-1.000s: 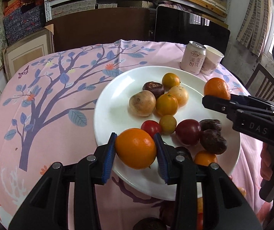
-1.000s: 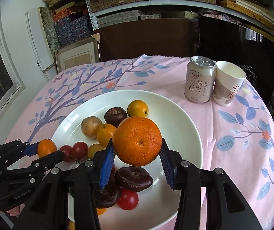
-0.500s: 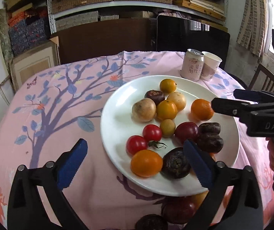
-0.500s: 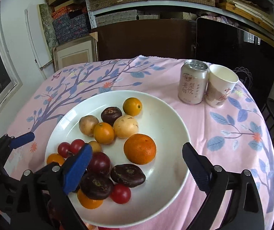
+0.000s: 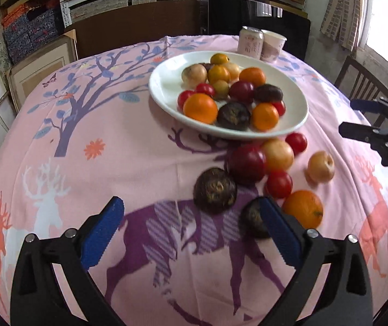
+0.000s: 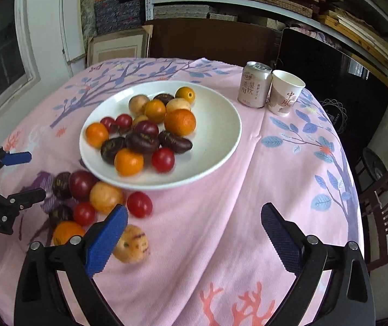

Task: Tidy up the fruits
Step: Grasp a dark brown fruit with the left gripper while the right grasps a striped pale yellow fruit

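A white plate (image 5: 164,81) (image 6: 215,125) holds several fruits: oranges, red tomatoes, dark passion fruits and yellow ones. Several more lie loose on the pink cloth in front of it, among them a dark passion fruit (image 5: 214,190), a big red one (image 5: 245,163), an orange (image 5: 302,208) (image 6: 67,232) and a yellow fruit (image 5: 320,166) (image 6: 133,243). My left gripper (image 5: 191,228) is open and empty, just short of the loose fruits. My right gripper (image 6: 194,233) is open and empty, with the yellow fruit beside its left finger. Each gripper shows in the other's view.
A drink can (image 6: 253,84) and a paper cup (image 6: 285,92) stand behind the plate at the table's far right. A dark wooden chair (image 6: 387,206) is at the right edge. Shelves and boxes line the wall behind.
Both grippers let go of their oranges onto the plate, opened wide and pulled back towards the near table edge. The loose fruits in front of the plate are now in view.
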Tool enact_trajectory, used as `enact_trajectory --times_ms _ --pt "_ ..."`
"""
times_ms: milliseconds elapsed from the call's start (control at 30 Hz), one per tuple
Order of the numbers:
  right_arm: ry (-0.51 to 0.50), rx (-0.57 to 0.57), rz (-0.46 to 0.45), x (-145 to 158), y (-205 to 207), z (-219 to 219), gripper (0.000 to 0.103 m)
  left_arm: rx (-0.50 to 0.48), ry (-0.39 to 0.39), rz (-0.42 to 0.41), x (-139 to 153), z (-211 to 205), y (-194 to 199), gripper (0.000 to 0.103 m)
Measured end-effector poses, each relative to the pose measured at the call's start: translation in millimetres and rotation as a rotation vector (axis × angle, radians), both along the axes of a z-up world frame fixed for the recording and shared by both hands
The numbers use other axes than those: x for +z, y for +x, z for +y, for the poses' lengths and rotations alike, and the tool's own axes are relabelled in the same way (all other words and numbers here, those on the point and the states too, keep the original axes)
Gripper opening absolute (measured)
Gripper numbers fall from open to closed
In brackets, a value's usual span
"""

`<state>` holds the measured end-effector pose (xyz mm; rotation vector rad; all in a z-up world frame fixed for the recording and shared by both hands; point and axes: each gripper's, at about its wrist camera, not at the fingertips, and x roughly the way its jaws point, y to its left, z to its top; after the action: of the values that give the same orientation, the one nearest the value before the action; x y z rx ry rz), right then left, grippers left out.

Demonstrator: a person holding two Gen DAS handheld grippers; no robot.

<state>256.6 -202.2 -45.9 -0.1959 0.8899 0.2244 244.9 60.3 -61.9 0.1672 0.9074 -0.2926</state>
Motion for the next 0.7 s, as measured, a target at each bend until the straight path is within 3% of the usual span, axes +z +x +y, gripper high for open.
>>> enact_trajectory --times_ms 400,600,700 --pt "0.064 -0.013 0.072 -24.8 1.5 -6.2 0.099 -0.117 0.166 0.002 -31.9 -39.3 -16.2 0.099" --pt "0.144 0.000 0.050 -34.1 1.1 -12.6 0.099 -0.093 0.089 0.021 -33.4 -37.1 -5.5 0.099" --pt "0.162 0.048 0.057 -37.1 -4.6 -10.2 0.099 -0.138 0.034 0.016 -38.2 -42.2 -5.4 0.098"
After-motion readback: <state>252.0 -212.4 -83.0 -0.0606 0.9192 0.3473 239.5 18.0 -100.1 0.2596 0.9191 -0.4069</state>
